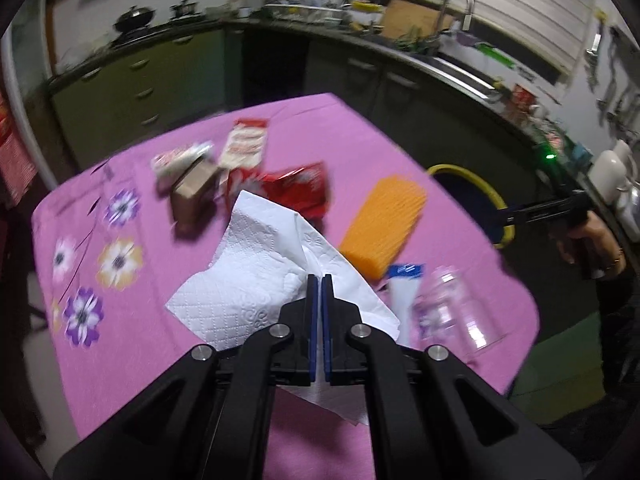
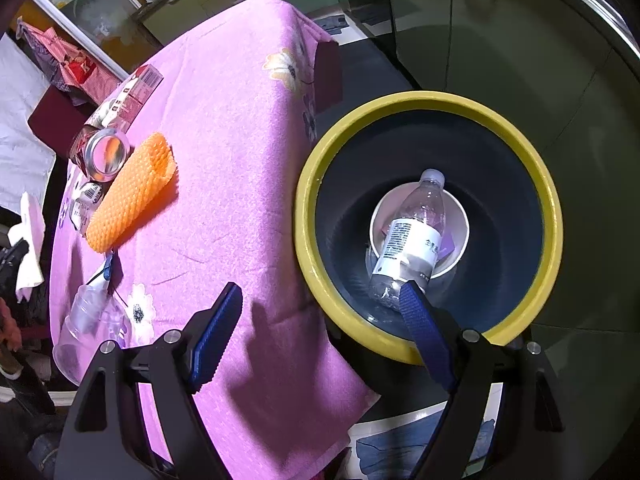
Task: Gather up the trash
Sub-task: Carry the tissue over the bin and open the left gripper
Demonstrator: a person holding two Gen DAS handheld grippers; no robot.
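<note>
My left tool [image 1: 319, 280] is clamped on the paper towel [image 1: 256, 264]; next I carry it to the bin [image 2: 552, 208], where my right tool [image 2: 324, 300] hangs apart.

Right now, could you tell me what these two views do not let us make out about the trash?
- Left wrist view: print on the red wrapper, brown carton and white-and-red packet is lost to motion blur.
- Left wrist view: the crumpled white paper towel, pinched by the left gripper, covers the pink tablecloth beneath.
- Right wrist view: the clear plastic bottle hides what the white paper cup in the yellow-rimmed bin holds.
</note>
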